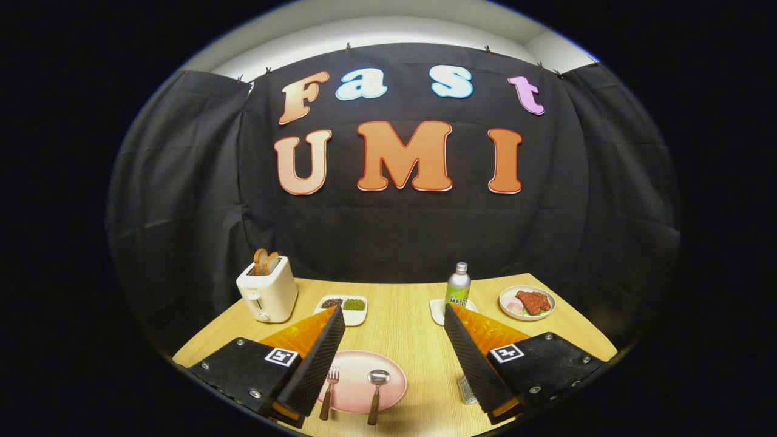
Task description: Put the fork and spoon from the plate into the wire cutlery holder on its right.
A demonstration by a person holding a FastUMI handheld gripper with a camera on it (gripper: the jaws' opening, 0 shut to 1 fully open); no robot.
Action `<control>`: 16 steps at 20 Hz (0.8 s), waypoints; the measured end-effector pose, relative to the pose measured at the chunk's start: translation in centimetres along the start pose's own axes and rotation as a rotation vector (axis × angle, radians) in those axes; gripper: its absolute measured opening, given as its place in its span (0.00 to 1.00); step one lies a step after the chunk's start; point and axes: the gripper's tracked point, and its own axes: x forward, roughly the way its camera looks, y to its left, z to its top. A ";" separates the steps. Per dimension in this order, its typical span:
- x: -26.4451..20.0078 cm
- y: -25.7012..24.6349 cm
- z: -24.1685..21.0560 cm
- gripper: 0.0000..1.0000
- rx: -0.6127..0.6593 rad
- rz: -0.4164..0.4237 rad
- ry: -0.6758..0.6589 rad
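Hovering level over plate (355, 371), gripper (394, 318) fingers wide apart; fork (328, 390), spoon (376, 388) between.

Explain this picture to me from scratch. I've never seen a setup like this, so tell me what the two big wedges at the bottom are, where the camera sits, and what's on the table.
The wedges are the two fingers of a hand-held gripper that a person carries; no robot arm is involved. The camera rides on the gripper and looks forward along those fingers through a fisheye lens. The fingers stand wide open and hold nothing. Between them on the wooden table lies a pink plate carrying a fork and a spoon. A bit of the wire cutlery holder peeks out beside the right finger. Beyond sit a white toaster with bread, a two-part dish of beans, a drink bottle and a plate of food.
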 end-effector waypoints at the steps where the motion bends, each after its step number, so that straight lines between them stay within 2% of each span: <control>1: 0.4 0.3 -0.8 0.99 -0.001 0.004 0.016; 12: 4.4 3.0 -12.2 0.99 -0.063 0.059 0.245; 14: 4.5 3.5 -14.8 0.96 -0.079 0.068 0.306; 16: 4.8 3.7 -16.6 0.87 -0.103 0.067 0.335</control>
